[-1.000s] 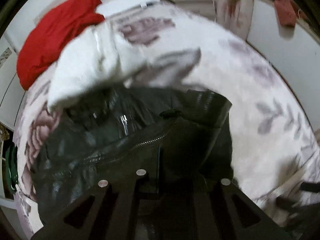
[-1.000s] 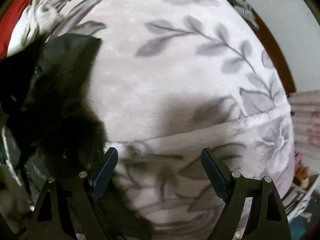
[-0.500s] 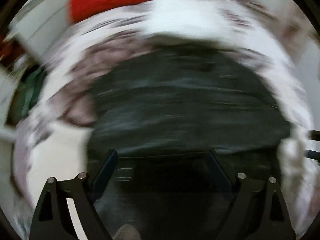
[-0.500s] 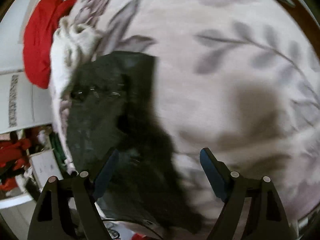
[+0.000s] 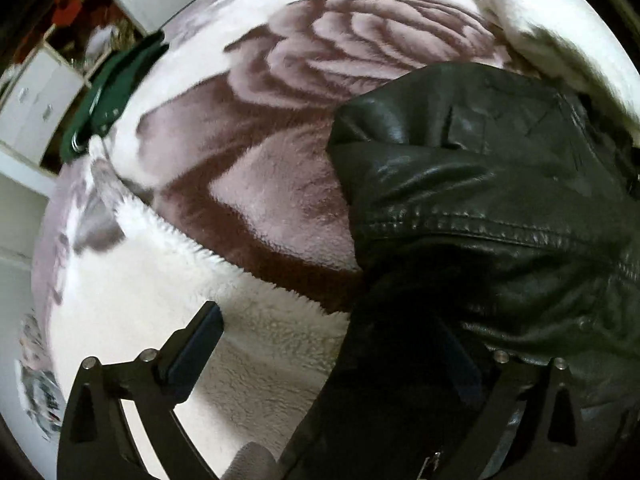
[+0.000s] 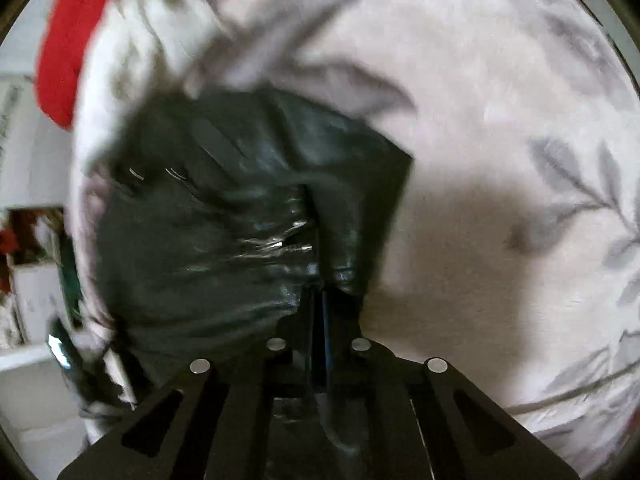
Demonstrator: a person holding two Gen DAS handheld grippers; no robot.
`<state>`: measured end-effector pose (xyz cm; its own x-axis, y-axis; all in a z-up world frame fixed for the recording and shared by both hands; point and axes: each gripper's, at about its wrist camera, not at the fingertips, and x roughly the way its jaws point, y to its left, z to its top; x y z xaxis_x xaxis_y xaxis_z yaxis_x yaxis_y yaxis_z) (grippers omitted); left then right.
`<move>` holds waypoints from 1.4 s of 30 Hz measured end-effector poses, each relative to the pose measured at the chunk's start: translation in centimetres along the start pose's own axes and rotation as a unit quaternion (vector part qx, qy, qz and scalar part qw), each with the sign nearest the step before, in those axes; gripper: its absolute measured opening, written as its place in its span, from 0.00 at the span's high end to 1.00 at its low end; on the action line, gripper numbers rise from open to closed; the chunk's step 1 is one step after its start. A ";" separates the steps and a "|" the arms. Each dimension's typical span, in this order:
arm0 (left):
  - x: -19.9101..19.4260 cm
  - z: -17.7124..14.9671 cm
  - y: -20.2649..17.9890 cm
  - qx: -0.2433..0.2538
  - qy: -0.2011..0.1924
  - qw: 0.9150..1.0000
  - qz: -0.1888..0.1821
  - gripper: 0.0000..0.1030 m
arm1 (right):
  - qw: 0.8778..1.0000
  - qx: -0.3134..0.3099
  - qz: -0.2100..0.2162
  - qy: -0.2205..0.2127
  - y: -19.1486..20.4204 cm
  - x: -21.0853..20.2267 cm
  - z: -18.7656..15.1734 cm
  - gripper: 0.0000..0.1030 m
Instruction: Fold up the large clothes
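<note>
Black jacket point(image 5: 500, 184) lying crumpled on floral blanket point(image 5: 280, 128) over the bed. Left tool point(image 5: 332, 364) spread wide, right finger hidden under the jacket edge, gripping nothing. Right tool point(image 6: 320, 312) clenched on a jacket point(image 6: 224, 216) fold.

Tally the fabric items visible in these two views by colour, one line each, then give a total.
Black: 1, leather jacket
Red: 1, cloth
Green: 1, garment
Floral pink-grey: 1, blanket
White fleece: 1, blanket underside
Total: 5
</note>
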<state>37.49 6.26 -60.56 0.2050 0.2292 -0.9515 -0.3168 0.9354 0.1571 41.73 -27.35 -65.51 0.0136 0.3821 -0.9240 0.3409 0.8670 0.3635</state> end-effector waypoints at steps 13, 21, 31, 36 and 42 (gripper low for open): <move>-4.0 -2.9 -0.8 0.072 -0.082 0.993 0.044 0.00 | 0.948 0.250 0.194 0.029 -9.9 2.9 5.8 0.35; -1.0 -1.7 0.5 0.074 -0.062 0.995 -0.023 0.00 | 0.991 0.128 0.030 -0.014 -4.3 -0.9 6.0 0.94; -7.2 -5.4 -1.4 0.064 -0.057 0.996 -0.020 0.00 | 0.997 0.046 -0.060 0.031 -2.0 -5.2 4.0 0.44; -10.1 -11.2 -5.9 0.067 -0.012 0.997 -0.029 0.00 | 0.997 -0.011 -0.056 0.043 -1.6 -7.3 -0.6 0.26; -12.4 -19.8 -14.7 0.120 0.016 0.991 0.052 0.00 | 0.993 -0.058 -0.057 0.080 -5.8 -8.7 -4.9 0.26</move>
<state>21.27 -15.69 -56.32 0.1523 0.3219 -0.9344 -0.1050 0.9454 0.3086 34.98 -34.13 -58.97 -0.1714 0.3180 -0.9325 0.2201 0.9349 0.2784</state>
